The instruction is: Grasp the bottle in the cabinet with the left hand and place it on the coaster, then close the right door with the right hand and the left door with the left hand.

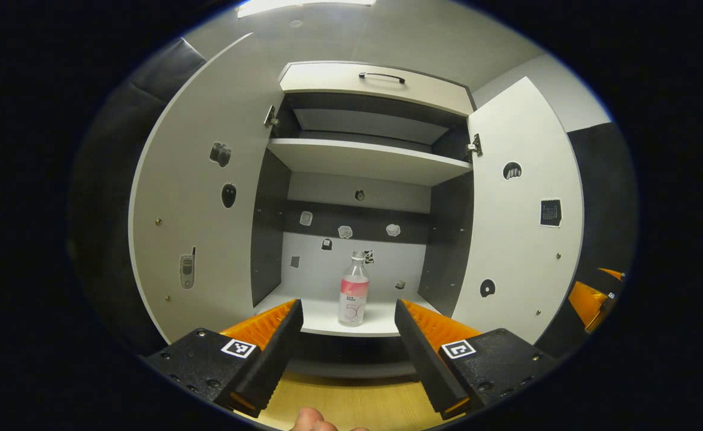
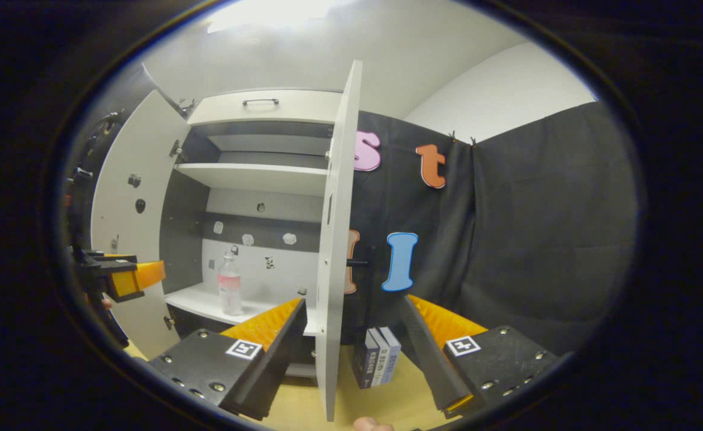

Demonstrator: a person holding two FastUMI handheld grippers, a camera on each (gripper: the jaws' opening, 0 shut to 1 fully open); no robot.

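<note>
The clear plastic bottle with a pink label (image 1: 353,290) stands upright on the white cabinet's lower shelf (image 1: 321,316), both doors open. The left gripper (image 1: 348,335) is spread wide, well short of it, and the right gripper (image 2: 351,332) is spread wide too. A fast or off-centre approach could topple the light bottle.

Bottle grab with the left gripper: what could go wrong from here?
1. The bottle is tall and slim, standing near the front edge of the shelf; a finger touching early could tip it.
2. The left gripper is open and short of it; closing now would miss.
3. The right door stands edge-on between the open right gripper fingers; it could get bumped.
</note>
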